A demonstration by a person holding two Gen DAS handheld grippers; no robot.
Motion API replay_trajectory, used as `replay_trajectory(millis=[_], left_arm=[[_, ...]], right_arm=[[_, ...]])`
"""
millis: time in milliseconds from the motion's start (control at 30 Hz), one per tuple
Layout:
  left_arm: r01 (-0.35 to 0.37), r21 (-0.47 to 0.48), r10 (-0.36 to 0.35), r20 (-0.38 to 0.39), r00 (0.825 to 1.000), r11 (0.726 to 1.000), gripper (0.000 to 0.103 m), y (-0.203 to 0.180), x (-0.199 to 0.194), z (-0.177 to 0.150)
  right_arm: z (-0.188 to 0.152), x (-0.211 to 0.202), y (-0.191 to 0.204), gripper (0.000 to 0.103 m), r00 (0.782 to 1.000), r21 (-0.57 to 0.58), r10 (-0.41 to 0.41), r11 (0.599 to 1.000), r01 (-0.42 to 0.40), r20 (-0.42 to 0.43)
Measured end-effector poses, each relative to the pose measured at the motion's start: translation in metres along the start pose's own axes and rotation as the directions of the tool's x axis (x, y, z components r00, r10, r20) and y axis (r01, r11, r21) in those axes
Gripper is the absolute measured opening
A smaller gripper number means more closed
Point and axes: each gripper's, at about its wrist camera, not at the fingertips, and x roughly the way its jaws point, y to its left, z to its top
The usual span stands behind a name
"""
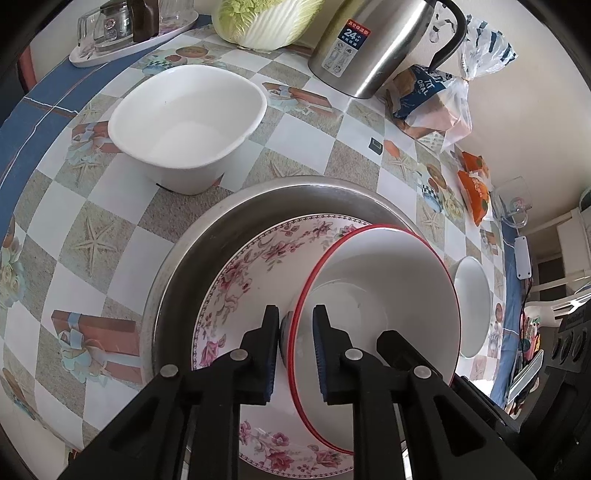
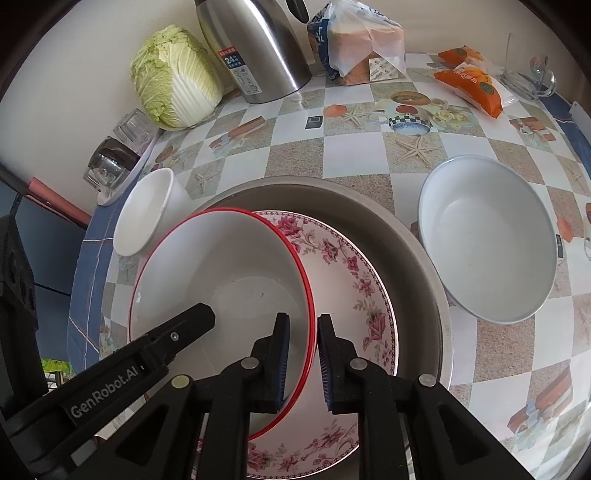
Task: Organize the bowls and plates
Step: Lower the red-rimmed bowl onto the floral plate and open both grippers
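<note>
Left wrist view showed a desk [image 1: 110,206] under a glossy checked cloth printed with starfish and gift boxes. At far left sat a white tray of clear glassware [image 1: 122,33], then a deep, smooth white squarish bowl [image 1: 184,122], empty. Behind it lay a ribbed pale-green cabbage [image 1: 266,22], a brushed steel kettle [image 1: 373,48] and a bagged loaf [image 1: 432,103], with orange packets [image 1: 474,188] further right. Nearest the camera a wide, dull metal basin [image 1: 229,221] held a round plate with pink flowers [image 1: 251,273], and on that plate rested a glossy white red-rimmed bowl [image 1: 388,280], tilted, with nothing in it. The left gripper [image 1: 295,350] straddled the bowl's near left rim, its ribbed blue pads close on either side; whether they pressed I cannot tell. Right of the basin a plain white bowl [image 1: 472,306] stood on the cloth, also empty. From the right wrist view the right gripper [image 2: 303,358] straddled the same bowl's right rim, where its grip likewise could not be told. No other dish crowded the basin; both white bowls stood just beside it.
</note>
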Motion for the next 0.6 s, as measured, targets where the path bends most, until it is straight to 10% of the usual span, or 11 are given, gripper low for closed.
replay_trajectory(millis=[600], left_arm=[[0.003,-0.005,-0.003,0.019,1.0,1.0,0.028,0.005,-0.015,0.004]], right_arm=[[0.004,-0.016,-0.004,0.025,1.0,0.018,0.007,1.0,-0.007,0.022]])
